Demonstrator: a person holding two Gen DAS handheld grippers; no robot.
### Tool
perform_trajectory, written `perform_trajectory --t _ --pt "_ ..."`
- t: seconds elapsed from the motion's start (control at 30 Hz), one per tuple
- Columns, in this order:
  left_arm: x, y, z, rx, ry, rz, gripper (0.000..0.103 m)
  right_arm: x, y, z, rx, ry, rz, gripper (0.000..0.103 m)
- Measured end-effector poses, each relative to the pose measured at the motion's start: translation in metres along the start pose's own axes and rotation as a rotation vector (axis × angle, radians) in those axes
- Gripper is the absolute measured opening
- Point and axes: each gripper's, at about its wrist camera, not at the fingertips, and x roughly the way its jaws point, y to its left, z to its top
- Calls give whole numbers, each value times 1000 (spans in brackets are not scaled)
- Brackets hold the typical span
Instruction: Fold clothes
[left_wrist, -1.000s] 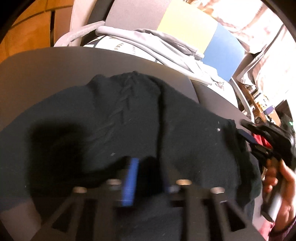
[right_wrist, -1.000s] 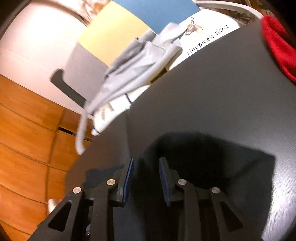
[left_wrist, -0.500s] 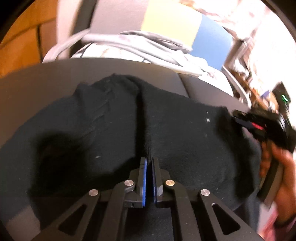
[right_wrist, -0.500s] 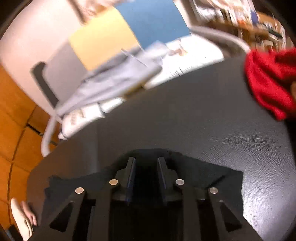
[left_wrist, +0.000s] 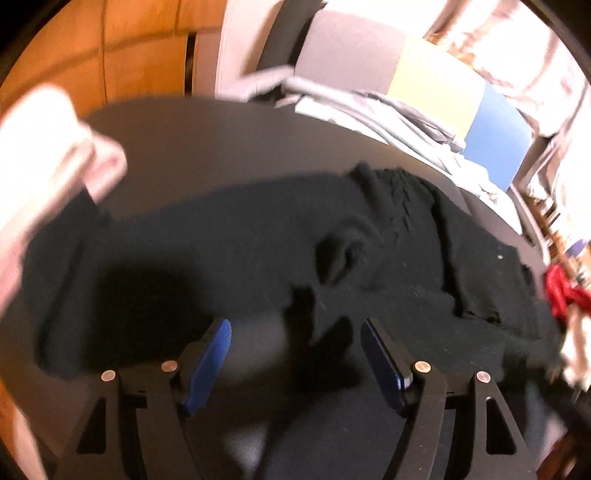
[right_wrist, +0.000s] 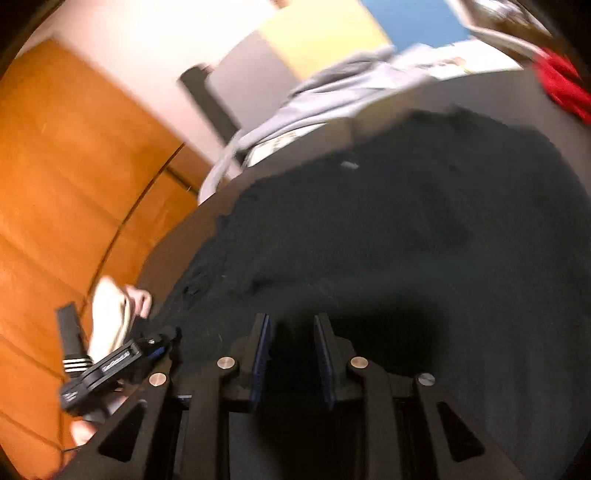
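Both grippers hover low over a black knit garment (left_wrist: 388, 266) spread across a dark round table (left_wrist: 221, 147). On the left gripper (left_wrist: 295, 343), the blue-padded fingers (left_wrist: 212, 360) stand wide apart with nothing between them; a folded edge of the garment and a bare patch of table lie just ahead of the tips. On the right gripper (right_wrist: 291, 349), the fingers (right_wrist: 260, 354) stand a narrow gap apart, and dark cloth lies beneath them; whether any cloth sits between them I cannot tell.

From the right wrist view, the black knit garment (right_wrist: 388, 240) covers most of the table (right_wrist: 170, 251), reaching near its far edge. At the lower left of that view the left gripper (right_wrist: 122, 363) shows with a hand behind it; a light label on its body carries writing, too blurred to read.

Beyond the table a grey garment (right_wrist: 332, 96) drapes over a white printed cloth (right_wrist: 443, 62) whose lettering is smeared past reading. A red cloth (left_wrist: 561, 291) sits at the table's right edge. Grey, yellow and blue panels (left_wrist: 436, 81) stand behind, beside an orange wood wall (right_wrist: 66, 184).
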Motion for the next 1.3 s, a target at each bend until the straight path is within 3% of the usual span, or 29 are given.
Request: perform_trajectory --t 0.07,0.17,0.27,0.43,0.47,0.5,0.57,0.63,0.7,0.87,0.97,1.07,1.13,1.2,1.3 --pt "6 -6 -1 -29 25 -33 76 -22 -24 -9 96 -42 -30 25" --pt "7 -18 1 -28 20 -49 87 -57 -64 -10 230 -132 -44 25" --pt "13 -31 3 -19 45 10 91 -70 -104 -2 348 -179 -45 29" --pt "21 -55 -5 87 47 98 95 -57 -136 9 508 -189 100 29" --pt "20 -58 -6 102 38 94 93 -54 -141 12 542 -207 116 26" --pt "19 -62 -7 116 28 90 83 -54 -145 13 562 -227 125 26" --pt "16 -69 -9 147 19 70 58 -53 -154 18 612 -270 143 26" --pt "14 -75 -9 165 31 34 26 -57 -158 21 615 -299 137 24" --pt "7 -76 -8 163 37 -10 21 -59 -160 21 616 -327 124 11" --pt "-20 -78 -6 142 13 -126 18 -63 -181 11 680 -360 166 2" --pt "-35 -79 -7 130 6 -181 18 -58 -174 16 630 -347 127 2" --pt "-38 -81 -13 143 16 -152 18 -55 -167 20 607 -337 90 4" --pt "-40 -80 -16 151 10 -135 20 -55 -165 23 608 -327 106 10" --pt "-43 -77 -18 159 -10 -121 26 -54 -163 25 619 -311 148 22" --pt "-47 -72 -21 171 -39 -99 30 -59 -161 21 613 -291 170 24"
